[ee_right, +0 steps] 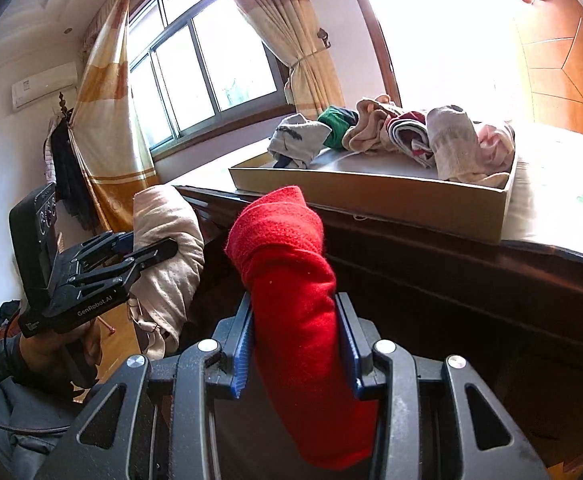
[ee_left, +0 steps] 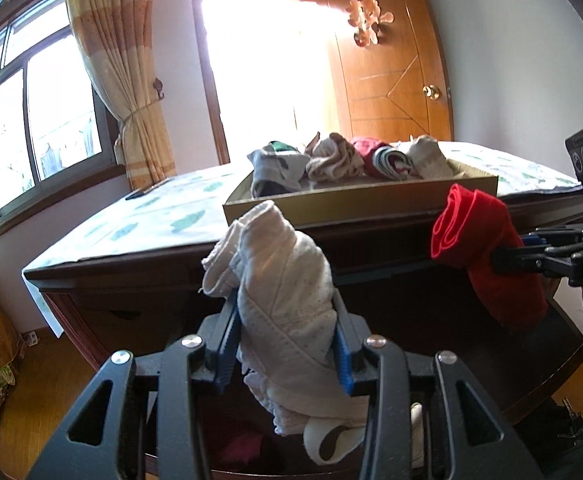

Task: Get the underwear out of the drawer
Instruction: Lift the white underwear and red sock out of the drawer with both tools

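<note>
Daylight is pouring through a window (ee_left: pixel 39 128) and a glass door into a bedroom, with a tied-back striped curtain (ee_left: pixel 131 80) hanging between them and a wooden door (ee_left: pixel 391 80) standing to the right. A dark wooden dresser (ee_left: pixel 131 276) is filling the middle of both views, its top lying under a pale printed cloth (ee_left: pixel 151 220). On that cloth a shallow cardboard box (ee_left: pixel 331 204) is sitting, holding a row of rolled and bunched garments (ee_left: pixel 351 160) in grey, beige, dark red, stripes and off-white.

I am holding my left gripper (ee_left: pixel 287 344) in front of the dresser, its blue pads pressing on both sides of a rolled cream-white underwear (ee_left: pixel 275 280); the roll is sticking up above the fingers and trailing loose folds below them. My right gripper (ee_right: pixel 295 344) is clamping a rolled red underwear (ee_right: pixel 291 272) in the same way, the roll standing upright between the pads and hanging down past them. Both pieces are hanging in the air below the dresser's top edge, side by side but apart. Under the left gripper the open drawer (ee_left: pixel 251 452) is showing, dark inside, with something reddish lying in it. My hand (ee_right: pixel 59 352) is gripping the left tool's handle.
</note>
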`<state>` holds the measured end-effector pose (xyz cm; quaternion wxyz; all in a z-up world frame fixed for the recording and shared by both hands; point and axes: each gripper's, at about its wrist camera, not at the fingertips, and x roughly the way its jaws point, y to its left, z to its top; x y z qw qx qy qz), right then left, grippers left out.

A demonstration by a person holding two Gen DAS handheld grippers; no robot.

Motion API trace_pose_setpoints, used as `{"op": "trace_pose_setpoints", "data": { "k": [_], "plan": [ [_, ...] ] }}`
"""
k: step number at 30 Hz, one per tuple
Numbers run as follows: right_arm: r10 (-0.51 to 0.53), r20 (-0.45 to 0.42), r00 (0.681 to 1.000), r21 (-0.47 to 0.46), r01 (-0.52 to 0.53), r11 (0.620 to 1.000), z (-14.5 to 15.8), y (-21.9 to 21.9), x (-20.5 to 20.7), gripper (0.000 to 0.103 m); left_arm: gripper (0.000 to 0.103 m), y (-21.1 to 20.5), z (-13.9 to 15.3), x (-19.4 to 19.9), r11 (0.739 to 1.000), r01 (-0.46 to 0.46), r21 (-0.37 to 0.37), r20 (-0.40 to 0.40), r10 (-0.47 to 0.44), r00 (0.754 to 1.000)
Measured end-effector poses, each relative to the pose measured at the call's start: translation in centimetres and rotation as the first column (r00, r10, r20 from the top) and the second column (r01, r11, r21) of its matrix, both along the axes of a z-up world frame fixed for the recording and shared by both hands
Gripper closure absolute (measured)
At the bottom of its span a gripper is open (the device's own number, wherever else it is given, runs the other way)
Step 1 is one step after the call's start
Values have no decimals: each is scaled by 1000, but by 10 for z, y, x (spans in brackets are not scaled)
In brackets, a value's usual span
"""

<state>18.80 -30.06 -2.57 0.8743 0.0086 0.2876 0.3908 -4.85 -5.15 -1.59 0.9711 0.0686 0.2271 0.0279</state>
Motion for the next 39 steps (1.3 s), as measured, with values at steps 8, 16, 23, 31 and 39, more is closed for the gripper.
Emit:
{"op": "trace_pose_setpoints", "data": {
  "k": [8, 16, 23, 31, 39],
  "plan": [
    [-11, 24, 1000, 23, 10, 1000, 3, -5, -4, 63, 64, 2, 7, -2, 1000, -7, -1, 48, 7, 999],
    [-24, 59, 998, 49, 21, 999, 5, -9, -7, 63, 64, 1, 12, -4, 1000, -7, 6, 99, 6, 995],
    [-33, 77, 996, 67, 28, 997, 4, -14, -9, 63, 64, 0, 14, -6, 999, -7, 37, 130, 3, 992],
    [-39, 92, 995, 85, 31, 996, 4, -16, -11, 63, 64, -2, 17, -8, 998, -9, 62, 160, -1, 987],
    [-48, 115, 992, 96, 37, 995, 5, -19, -15, 63, 64, -5, 17, -13, 995, -23, 95, 197, 3, 980]
  ]
}}
